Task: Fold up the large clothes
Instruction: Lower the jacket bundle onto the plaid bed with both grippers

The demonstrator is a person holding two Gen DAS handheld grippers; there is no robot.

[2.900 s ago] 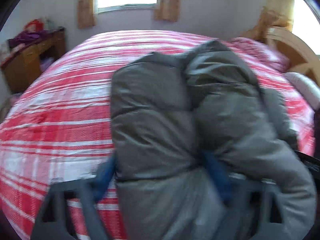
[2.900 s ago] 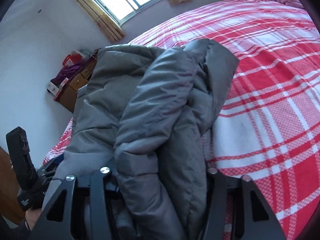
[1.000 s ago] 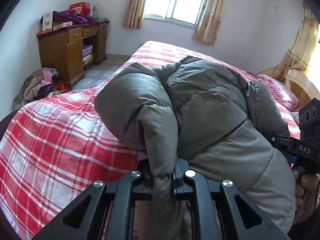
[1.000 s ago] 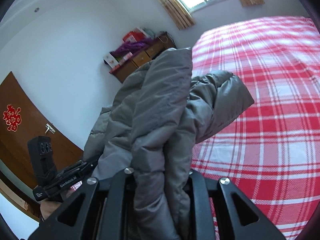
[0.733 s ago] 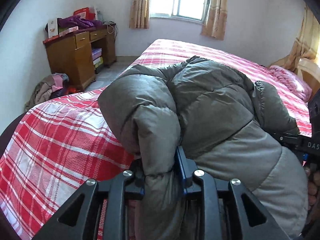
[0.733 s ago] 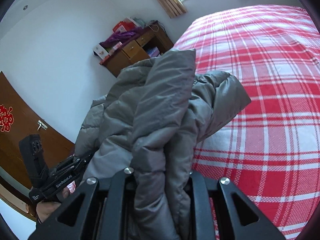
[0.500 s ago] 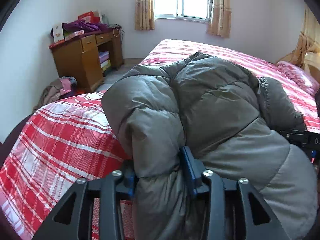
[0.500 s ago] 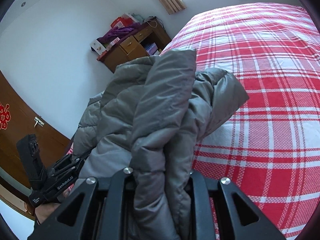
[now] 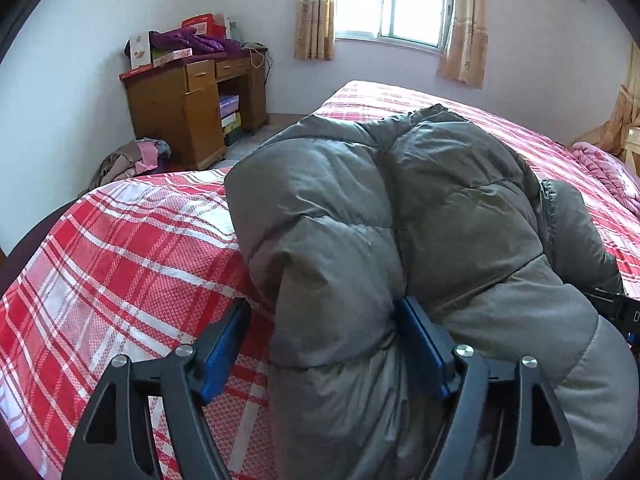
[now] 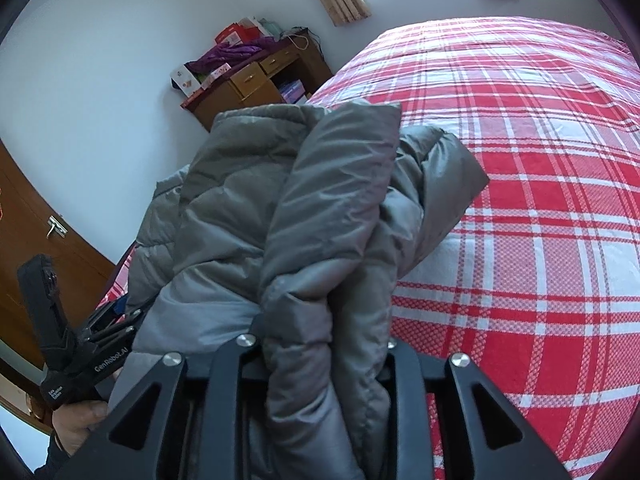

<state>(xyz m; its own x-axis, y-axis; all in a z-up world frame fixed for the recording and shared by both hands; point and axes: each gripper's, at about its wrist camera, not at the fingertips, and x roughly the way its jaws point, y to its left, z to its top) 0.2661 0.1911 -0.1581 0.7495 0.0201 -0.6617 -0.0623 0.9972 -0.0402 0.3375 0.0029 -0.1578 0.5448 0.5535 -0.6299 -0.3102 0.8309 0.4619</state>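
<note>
A bulky grey puffer jacket [image 9: 420,208] lies bunched in folds on the red plaid bed [image 9: 120,260]. My left gripper [image 9: 320,320] straddles one thick fold and its jaws are opening. The left blue pad [image 9: 224,344] stands clear of the fabric, while the right pad [image 9: 420,348] still touches it. In the right wrist view the jacket [image 10: 312,208] fills my right gripper [image 10: 324,332]. Those jaws are starting to open but still pinch the fabric, and their pads are hidden. The left gripper [image 10: 116,320] sits at the jacket's left side, held by a hand [image 10: 80,420].
A wooden desk [image 9: 188,108] piled with boxes and purple cloth stands by the far wall under the window. Clothes [image 9: 136,156] lie heaped on the floor beside it. A pink quilt [image 9: 608,168] is at the bed's right end. A brown door [image 10: 24,220] is on the left.
Both grippers have sunk with the jacket toward the bed. The left jaws have spread from a tight pinch to wide apart. The right jaws have widened only slightly.
</note>
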